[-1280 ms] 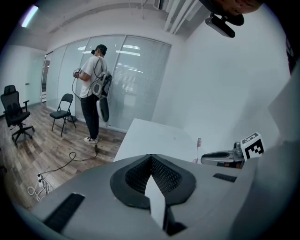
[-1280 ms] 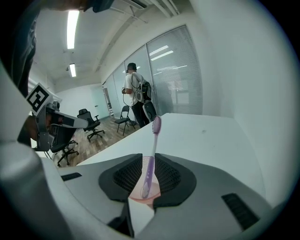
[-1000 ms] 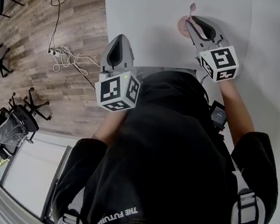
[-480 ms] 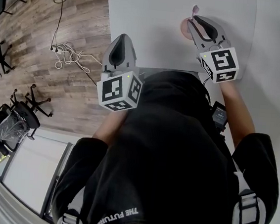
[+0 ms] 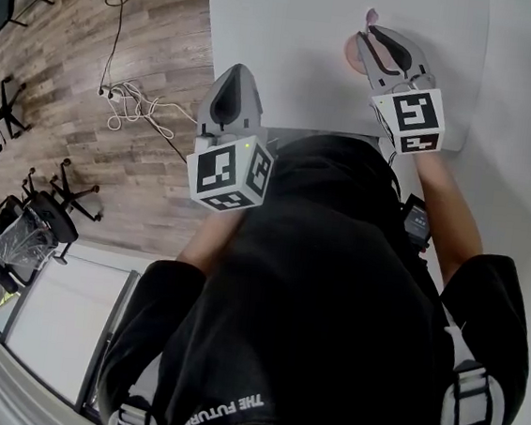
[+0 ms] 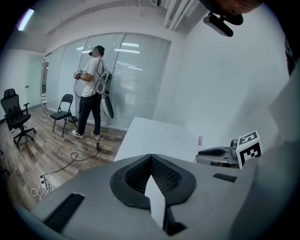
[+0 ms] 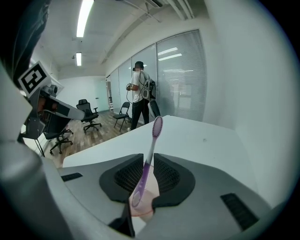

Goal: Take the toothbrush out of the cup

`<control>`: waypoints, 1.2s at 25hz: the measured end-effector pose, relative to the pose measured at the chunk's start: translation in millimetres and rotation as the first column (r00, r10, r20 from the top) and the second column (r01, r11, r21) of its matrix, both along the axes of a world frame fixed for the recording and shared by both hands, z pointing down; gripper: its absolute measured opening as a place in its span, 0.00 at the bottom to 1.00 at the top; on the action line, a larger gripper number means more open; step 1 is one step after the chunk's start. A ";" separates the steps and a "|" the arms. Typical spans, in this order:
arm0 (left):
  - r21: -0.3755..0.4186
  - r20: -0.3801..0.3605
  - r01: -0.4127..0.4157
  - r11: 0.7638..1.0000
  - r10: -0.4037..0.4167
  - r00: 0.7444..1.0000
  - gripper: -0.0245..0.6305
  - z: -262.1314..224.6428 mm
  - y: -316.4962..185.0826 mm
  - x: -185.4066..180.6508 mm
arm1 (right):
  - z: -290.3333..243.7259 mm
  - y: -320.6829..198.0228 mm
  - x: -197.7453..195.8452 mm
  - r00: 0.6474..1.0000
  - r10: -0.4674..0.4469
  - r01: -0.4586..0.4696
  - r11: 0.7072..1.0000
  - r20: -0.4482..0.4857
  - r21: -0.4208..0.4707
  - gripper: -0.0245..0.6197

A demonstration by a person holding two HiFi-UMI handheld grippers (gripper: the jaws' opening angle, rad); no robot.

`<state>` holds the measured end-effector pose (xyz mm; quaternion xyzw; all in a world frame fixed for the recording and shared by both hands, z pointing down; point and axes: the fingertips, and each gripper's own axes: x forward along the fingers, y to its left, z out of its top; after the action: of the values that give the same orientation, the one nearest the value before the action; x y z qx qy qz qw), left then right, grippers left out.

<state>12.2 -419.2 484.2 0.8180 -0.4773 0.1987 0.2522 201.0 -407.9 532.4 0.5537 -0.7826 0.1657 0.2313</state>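
White table [image 5: 292,49] is recorded at the far side of the head view. The right gripper [image 7: 149,157] is held over its far right part. Its jaws are drawn in to a narrow slot and closed on the handle of the toothbrush [image 7: 142,180]. The left gripper [image 6: 150,158] is fully closed on nothing, at the table's near left edge. The pink cup [image 7: 143,207] lies under the right jaws, with the brush foot inside it. In the head view only the brush head is seen; the grip is shown by the right gripper view alone.
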 end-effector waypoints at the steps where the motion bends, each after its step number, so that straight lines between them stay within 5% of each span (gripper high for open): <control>1: 0.001 0.000 -0.001 1.000 0.001 1.000 0.06 -0.5 -2.5 0.6 | -0.1 -2.9 0.5 1.000 0.002 -0.002 1.000 -0.008 0.001 0.16; 30: 0.030 -0.017 -0.045 0.999 0.046 0.999 0.06 -9.5 3.2 -0.3 | -19.0 10.5 5.4 0.996 0.090 -0.091 0.995 0.017 0.050 0.11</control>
<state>11.9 -416.0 474.7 0.8341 -0.4591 0.1899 0.2398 206.3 -397.4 513.4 0.5929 -0.7623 0.1603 0.2039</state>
